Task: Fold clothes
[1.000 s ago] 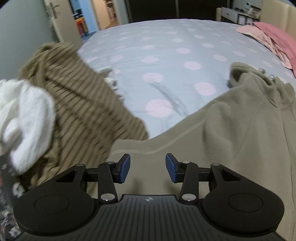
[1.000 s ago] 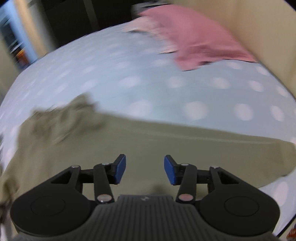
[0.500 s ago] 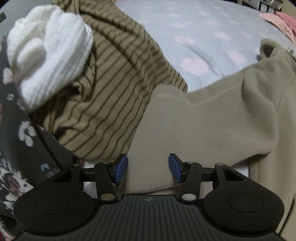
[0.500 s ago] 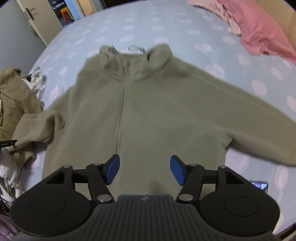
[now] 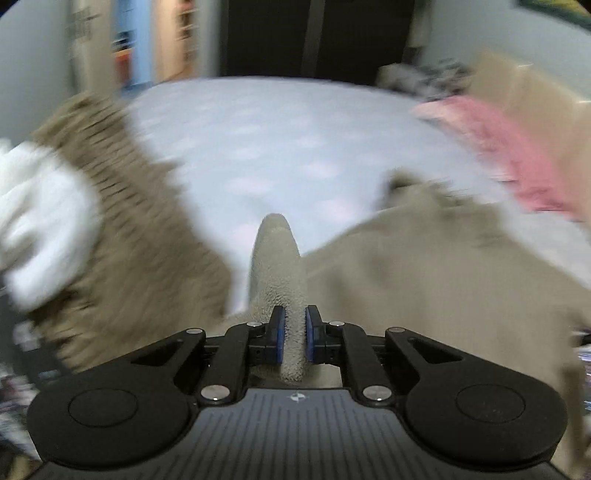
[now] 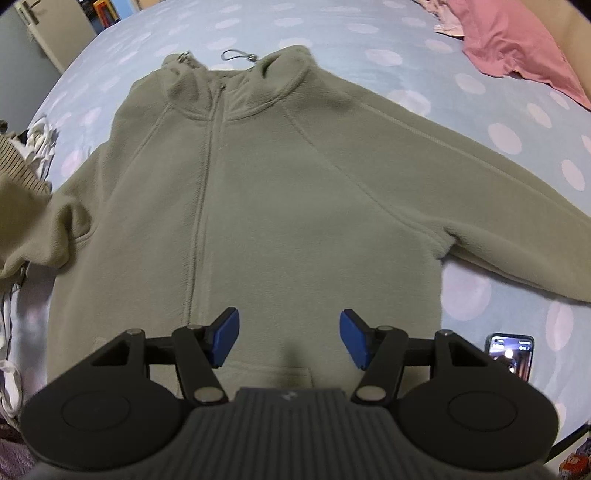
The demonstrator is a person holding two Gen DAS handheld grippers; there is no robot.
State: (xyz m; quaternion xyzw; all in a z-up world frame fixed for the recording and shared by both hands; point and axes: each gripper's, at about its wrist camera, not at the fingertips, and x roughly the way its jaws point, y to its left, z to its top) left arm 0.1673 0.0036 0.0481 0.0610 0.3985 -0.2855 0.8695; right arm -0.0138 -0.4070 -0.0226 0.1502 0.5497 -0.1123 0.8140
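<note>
With the left gripper (image 5: 294, 334) closing on the fleece (image 6: 295, 206) sleeve and the right gripper (image 6: 288, 338) half open, empty, near the bed's edge, fold the sleeve flat across the chest.

Your left camera skims low and close across the olive fleece zip jacket (image 5: 424, 280); your right looks steeply down on it (image 6: 280, 192).

Fuzzy matt fleece jacket (image 6: 295, 206), smooth dotted cotton bedsheet (image 6: 369, 33)
</note>
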